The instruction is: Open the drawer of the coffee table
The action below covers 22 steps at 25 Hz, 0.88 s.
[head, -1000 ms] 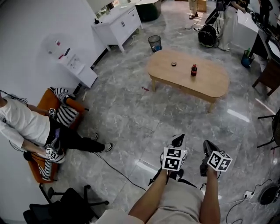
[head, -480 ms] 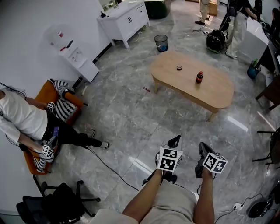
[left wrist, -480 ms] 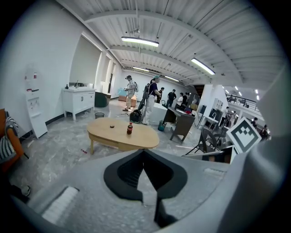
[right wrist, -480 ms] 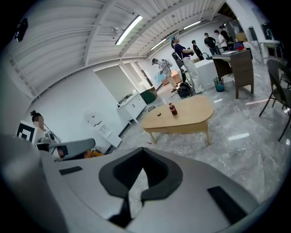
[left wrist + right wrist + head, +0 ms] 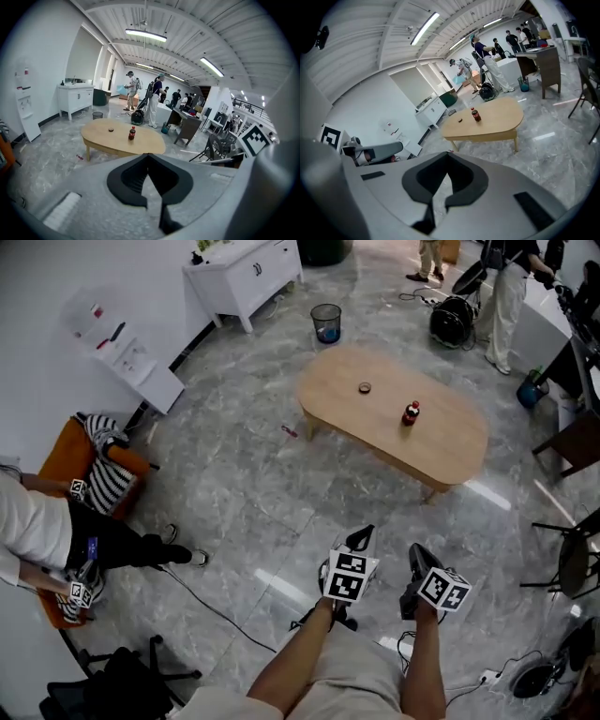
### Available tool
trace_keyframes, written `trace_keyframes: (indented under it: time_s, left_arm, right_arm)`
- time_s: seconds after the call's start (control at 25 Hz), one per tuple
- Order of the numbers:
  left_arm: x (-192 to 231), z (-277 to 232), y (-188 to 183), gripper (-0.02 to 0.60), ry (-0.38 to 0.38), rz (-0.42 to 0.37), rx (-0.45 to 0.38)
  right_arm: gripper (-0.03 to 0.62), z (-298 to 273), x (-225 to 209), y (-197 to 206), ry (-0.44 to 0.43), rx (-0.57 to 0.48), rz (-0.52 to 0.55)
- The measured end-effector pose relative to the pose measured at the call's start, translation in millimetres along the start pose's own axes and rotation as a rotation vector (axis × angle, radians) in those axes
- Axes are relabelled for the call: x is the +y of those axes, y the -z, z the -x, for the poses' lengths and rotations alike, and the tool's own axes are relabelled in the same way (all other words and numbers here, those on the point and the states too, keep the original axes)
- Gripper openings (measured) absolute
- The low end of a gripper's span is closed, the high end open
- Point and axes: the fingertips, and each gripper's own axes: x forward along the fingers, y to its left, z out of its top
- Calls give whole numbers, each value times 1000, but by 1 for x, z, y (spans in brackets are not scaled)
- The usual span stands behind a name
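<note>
Head view shows the coffee table [image 5: 441, 442] on the grey floor, well apart from both grippers, with a bottle [image 5: 411, 413] and a small dark disc [image 5: 365, 388] on its top. No drawer front or handle can be made out from here. The drawer is probably rigid wood sliding under the top, best taken by a pull or its lower edge and drawn straight out. The left gripper [image 5: 361, 536] and right gripper [image 5: 416, 553] are both clenched on nothing.

Ceiling strip lights [image 5: 145, 34] glare off the floor [image 5: 253, 474]; edges fisheye-warped.
</note>
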Motion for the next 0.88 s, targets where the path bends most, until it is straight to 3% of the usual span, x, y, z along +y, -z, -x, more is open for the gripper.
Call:
trace_keyframes:
  time_s: [0.16, 0.28, 0.4, 0.6, 0.88]
  left_arm:
    - [18, -35, -18, 9, 41, 66, -1]
    - [30, -57, -31, 9, 76, 61, 4]
    - [48, -76, -37, 9, 110, 57, 16]
    - [68, -106, -42, 9, 116, 56, 33]
    - [83, -147, -39, 9, 127, 37, 70]
  right_arm:
    - [14, -17, -17, -22, 76, -5, 24]
    - [14, -25, -34, -40, 137, -26, 3]
    - [14, -35, -39, -53, 141, -31, -10]
    - [14, -33, -68, -76, 78, 4, 64]
    - [14, -34, -116, -88, 174, 24, 143]
